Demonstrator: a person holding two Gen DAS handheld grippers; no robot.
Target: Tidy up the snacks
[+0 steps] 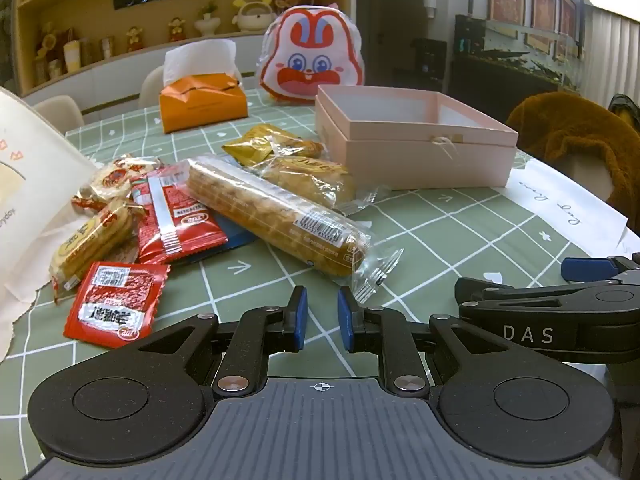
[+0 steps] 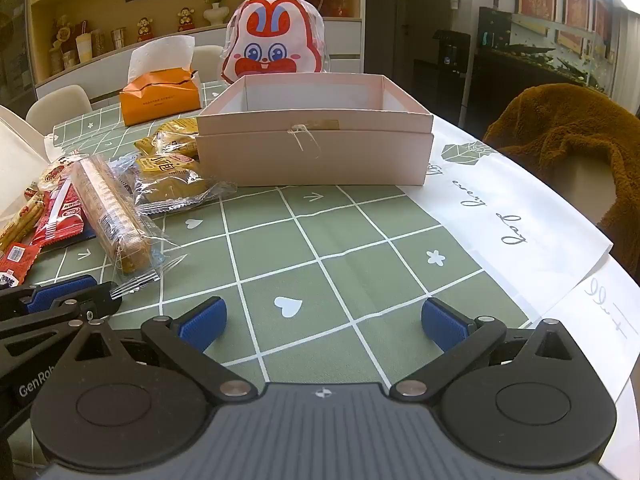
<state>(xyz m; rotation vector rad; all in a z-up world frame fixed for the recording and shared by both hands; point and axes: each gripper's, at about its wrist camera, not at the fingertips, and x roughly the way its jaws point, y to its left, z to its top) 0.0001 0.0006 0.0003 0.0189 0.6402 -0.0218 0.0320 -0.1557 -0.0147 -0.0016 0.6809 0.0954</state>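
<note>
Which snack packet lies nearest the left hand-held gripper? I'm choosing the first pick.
The long clear-wrapped biscuit roll: its crimped end nearly reaches the fingertips, closer than any red packet.

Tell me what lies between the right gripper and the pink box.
Nothing: the right wrist view shows only bare green checked tablecloth between the open right gripper and the pink box. The snacks lie off to the left.

pink box point(image 2: 316, 160), green white-grid tablecloth point(image 2: 340, 248), red sachet point(image 1: 114, 304), orange tissue pack point(image 1: 202, 106)
</note>
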